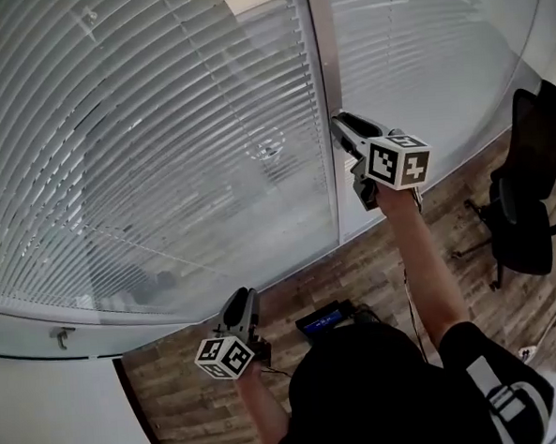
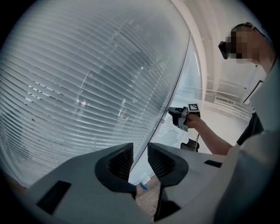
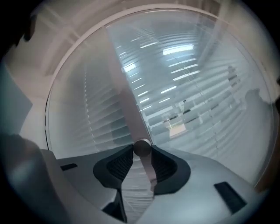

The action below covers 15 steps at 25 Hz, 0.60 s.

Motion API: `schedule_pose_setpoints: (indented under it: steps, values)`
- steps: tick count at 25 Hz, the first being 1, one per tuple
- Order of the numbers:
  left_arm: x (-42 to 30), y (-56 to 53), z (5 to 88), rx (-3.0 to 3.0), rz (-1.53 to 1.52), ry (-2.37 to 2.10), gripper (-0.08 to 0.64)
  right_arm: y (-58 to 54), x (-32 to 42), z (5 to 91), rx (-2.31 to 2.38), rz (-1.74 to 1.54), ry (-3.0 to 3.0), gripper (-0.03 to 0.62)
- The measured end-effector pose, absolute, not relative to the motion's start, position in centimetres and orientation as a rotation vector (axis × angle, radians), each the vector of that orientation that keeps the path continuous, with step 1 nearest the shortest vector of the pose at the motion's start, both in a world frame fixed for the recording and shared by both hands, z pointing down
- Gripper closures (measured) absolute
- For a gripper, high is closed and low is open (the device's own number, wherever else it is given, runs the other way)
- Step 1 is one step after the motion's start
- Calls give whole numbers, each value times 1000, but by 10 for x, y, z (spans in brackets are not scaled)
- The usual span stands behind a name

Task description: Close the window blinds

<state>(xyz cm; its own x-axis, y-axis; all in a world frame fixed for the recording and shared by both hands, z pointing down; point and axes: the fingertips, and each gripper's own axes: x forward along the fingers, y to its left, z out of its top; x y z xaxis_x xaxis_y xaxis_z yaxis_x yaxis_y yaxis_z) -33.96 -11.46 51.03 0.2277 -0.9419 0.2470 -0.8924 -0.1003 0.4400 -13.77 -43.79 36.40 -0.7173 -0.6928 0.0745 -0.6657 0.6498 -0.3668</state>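
Pale slatted blinds (image 1: 141, 140) cover the big window pane, and a second set (image 1: 418, 48) hangs to the right of the grey mullion (image 1: 322, 92). My right gripper (image 1: 340, 123) is raised to the mullion. In the right gripper view its jaws (image 3: 141, 151) are shut on the round grey knob (image 3: 141, 148) of a thin control rod (image 3: 150, 173). My left gripper (image 1: 243, 303) hangs low near the sill, its jaws (image 2: 140, 153) a little apart with nothing between them. From the left gripper view, the right gripper (image 2: 173, 113) shows at the mullion.
A black office chair (image 1: 530, 201) stands on the wood floor at the right. A dark flat device (image 1: 326, 318) lies on the floor below the window. Cables (image 1: 548, 336) trail at the far right. The white sill (image 1: 41, 343) carries a small handle (image 1: 61, 335).
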Motion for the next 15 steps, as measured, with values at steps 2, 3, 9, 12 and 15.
schedule_pose_setpoints:
  steps: [2, 3, 9, 12, 15]
  values:
    - [-338, -115, 510, 2010, -126, -1678, 445, -434, -136, 361, -1301, -251, 2907, 460]
    - [-338, -116, 510, 2011, -125, -1677, 445, -433, -136, 357, -1372, -87, 2945, 459]
    - [-332, -114, 509, 2008, -120, -1680, 445, -430, -142, 351, -1490, 185, 2986, 462]
    - [-331, -112, 509, 2004, -117, -1684, 445, -433, -136, 355, -1391, -185, 2889, 463]
    - [-329, -111, 509, 2003, -111, -1683, 445, -437, -134, 360, -1124, -690, 2704, 463]
